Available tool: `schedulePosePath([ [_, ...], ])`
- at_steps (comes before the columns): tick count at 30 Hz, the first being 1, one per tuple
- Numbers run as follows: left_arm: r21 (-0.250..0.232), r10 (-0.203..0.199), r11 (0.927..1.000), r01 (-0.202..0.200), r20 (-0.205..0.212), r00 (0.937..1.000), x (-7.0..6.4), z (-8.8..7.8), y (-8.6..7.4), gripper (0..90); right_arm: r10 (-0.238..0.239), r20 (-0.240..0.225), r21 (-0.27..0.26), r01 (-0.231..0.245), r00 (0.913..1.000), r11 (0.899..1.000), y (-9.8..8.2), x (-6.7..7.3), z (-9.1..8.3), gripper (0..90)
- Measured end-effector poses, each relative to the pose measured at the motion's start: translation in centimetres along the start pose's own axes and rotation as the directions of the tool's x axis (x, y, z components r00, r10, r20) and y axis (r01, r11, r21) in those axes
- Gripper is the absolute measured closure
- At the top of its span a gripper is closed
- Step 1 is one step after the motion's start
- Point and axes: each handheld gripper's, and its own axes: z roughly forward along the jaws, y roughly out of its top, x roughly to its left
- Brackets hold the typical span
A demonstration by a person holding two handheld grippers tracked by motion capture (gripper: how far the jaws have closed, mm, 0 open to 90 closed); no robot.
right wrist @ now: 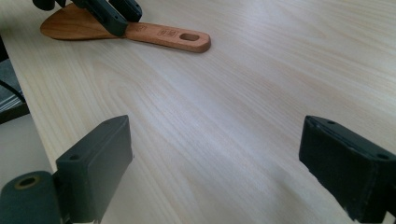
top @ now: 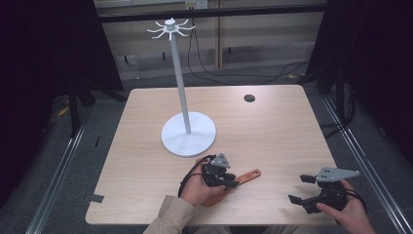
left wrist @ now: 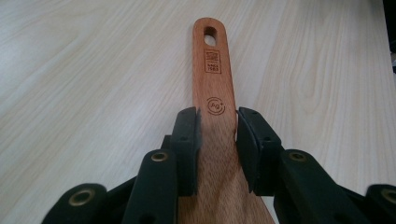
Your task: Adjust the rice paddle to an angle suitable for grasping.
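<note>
A wooden spatula (top: 249,174) lies flat on the table near its front edge, with the handle and its hanging hole pointing right. My left gripper (top: 233,183) is shut on it. In the left gripper view both pads press the sides of the spatula (left wrist: 213,88) where the handle widens toward the blade. My right gripper (top: 298,188) rests at the front right, open, with bare tabletop between its jaws (right wrist: 215,158). The right gripper view shows the spatula (right wrist: 163,36) at the upper left, with the left gripper (right wrist: 109,16) on it.
A white stand (top: 188,134) with a round base, a tall pole and a ring of hooks on top stands left of the centre of the light wooden table (top: 282,131). A dark round grommet (top: 249,98) sits near the far edge.
</note>
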Motion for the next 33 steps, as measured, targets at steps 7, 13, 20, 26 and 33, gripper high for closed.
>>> schedulePosePath([
  [7,-0.002,-0.031,0.9995,0.031,-0.036,0.9988,0.4,-1.7,-1.4,69.3,-0.012,-0.019,-0.006,0.012,0.9997,1.0,0.8,0.0,1.0,8.8],
  [13,-0.002,-0.077,0.9971,0.077,-0.059,0.9953,0.8,-3.3,-2.7,69.3,-0.028,-0.044,-0.004,0.028,0.9986,1.0,1.7,0.1,2.2,9.0],
  [20,0.0,-0.113,0.9935,0.114,-0.093,0.9892,1.1,-5.0,-4.0,69.3,-0.049,-0.067,-0.004,0.049,0.9966,0.999,2.6,0.3,3.2,9.0],
  [26,0.017,-0.136,0.9901,0.139,-0.118,0.9836,1.2,-6.1,-4.7,69.4,-0.059,-0.078,-0.003,0.059,0.9953,0.998,2.9,0.4,3.7,9.0],
  [33,0.011,-0.153,0.9877,0.156,-0.128,0.9798,1.3,-6.4,-5.0,69.4,-0.063,-0.082,-0.003,0.063,0.9946,0.998,3.1,0.5,3.8,9.0],
])
